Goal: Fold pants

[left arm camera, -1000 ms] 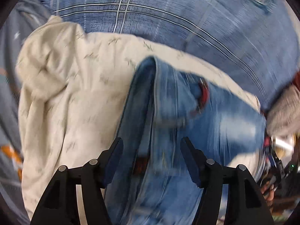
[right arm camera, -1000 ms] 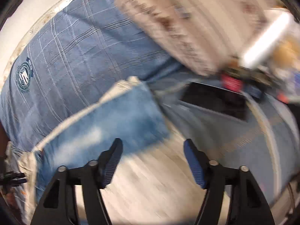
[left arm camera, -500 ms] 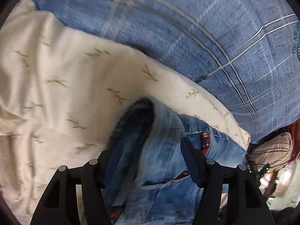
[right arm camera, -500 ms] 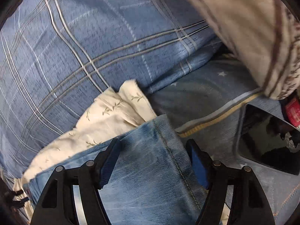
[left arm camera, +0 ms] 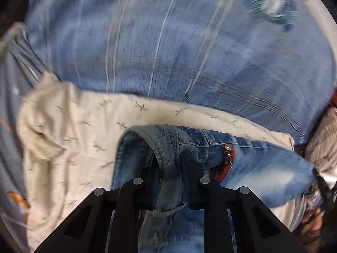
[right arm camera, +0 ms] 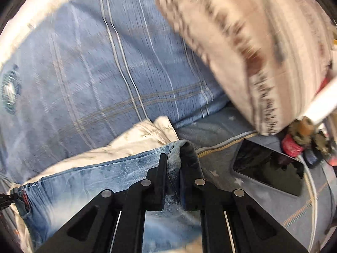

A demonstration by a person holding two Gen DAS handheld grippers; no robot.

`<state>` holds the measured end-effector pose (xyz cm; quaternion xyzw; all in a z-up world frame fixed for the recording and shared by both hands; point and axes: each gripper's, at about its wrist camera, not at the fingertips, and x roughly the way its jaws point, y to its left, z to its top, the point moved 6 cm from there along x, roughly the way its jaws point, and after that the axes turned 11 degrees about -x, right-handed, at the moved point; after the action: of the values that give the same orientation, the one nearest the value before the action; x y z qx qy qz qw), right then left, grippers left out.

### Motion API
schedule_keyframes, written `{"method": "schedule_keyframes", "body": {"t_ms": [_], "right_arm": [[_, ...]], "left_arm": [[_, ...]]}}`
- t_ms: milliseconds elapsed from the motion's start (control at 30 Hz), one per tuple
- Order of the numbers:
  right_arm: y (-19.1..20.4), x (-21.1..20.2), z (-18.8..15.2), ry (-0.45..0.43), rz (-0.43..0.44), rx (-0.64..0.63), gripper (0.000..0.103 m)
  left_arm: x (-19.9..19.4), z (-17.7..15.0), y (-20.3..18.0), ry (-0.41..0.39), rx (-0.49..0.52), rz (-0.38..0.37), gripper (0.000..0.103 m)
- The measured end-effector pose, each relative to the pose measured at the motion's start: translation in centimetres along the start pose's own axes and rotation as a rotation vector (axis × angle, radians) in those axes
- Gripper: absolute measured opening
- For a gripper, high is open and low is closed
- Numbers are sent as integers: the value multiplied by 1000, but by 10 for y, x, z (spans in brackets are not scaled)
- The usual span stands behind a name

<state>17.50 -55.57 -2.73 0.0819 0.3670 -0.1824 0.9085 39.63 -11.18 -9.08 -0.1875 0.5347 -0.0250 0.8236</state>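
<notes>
Both grippers are closing on the jeans [left arm camera: 263, 168]: left gripper [left arm camera: 170, 168] pinches a denim fold, right gripper [right arm camera: 173, 168] clamps an edge. Jeans lie on a cream cloth [left arm camera: 73, 130]. Beyond spreads a blue plaid cover [right arm camera: 105, 73].

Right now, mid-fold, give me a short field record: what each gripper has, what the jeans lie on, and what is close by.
left gripper: jaws closing, pinching a fold of the jeans at the waist end
right gripper: jaws closing, pinching the jeans' hem edge
jeans: light blue denim, stretched between both grippers
under jeans: cream leaf-print cloth
beyond cloth: blue plaid bedding
nearby: black phone, lying on grey star-print fabric
image quality: motion blur in both views
</notes>
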Motion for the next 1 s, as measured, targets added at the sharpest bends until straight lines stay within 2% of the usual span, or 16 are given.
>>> {"method": "schedule_keyframes", "body": {"t_ms": [167,333,433,500,567,600,633,733,767,800,833,867,900,933,967,1000], "right_arm": [[-7,-72,-14,-101,38,35,9],[-23,-145,-83,-138,60,84,9],[-31,-161,-141,-107,63,128,9],[-37,-162,-187,-67,56,175,10],[-43,-155,-219,-5,51,223,15],[-45,-149,-238,44,53,257,16],[-46,-150,-250,65,57,278,17],[-45,-169,-267,62,51,327,21],[-42,-177,-268,52,50,326,29],[-37,-190,-266,29,55,325,35],[-32,-196,-265,13,68,323,46],[-22,-204,-261,-12,98,313,55],[-10,-207,-257,-25,125,301,59],[1,-206,-253,-28,157,294,64],[15,-201,-249,-22,214,291,66],[31,-194,-246,-12,279,299,66]], "left_arm": [[-81,-35,14,-110,58,-42,18],[-138,-92,55,-134,77,-114,18],[-151,-137,91,-97,70,-137,19],[-145,-168,114,-49,66,-106,19],[-128,-197,137,35,65,-64,18],[-121,-204,145,69,59,-52,12],[-120,-212,156,96,45,-43,10],[-145,-218,184,89,-17,-118,11],[-157,-217,192,78,-43,-147,14],[-170,-216,201,67,-79,-185,22],[-180,-212,205,56,-106,-214,29],[-189,-209,208,40,-132,-245,43],[-195,-207,210,28,-146,-265,56],[-198,-205,210,21,-157,-284,60],[-198,-205,208,24,-167,-304,64],[-192,-205,203,44,-172,-320,65]]}}
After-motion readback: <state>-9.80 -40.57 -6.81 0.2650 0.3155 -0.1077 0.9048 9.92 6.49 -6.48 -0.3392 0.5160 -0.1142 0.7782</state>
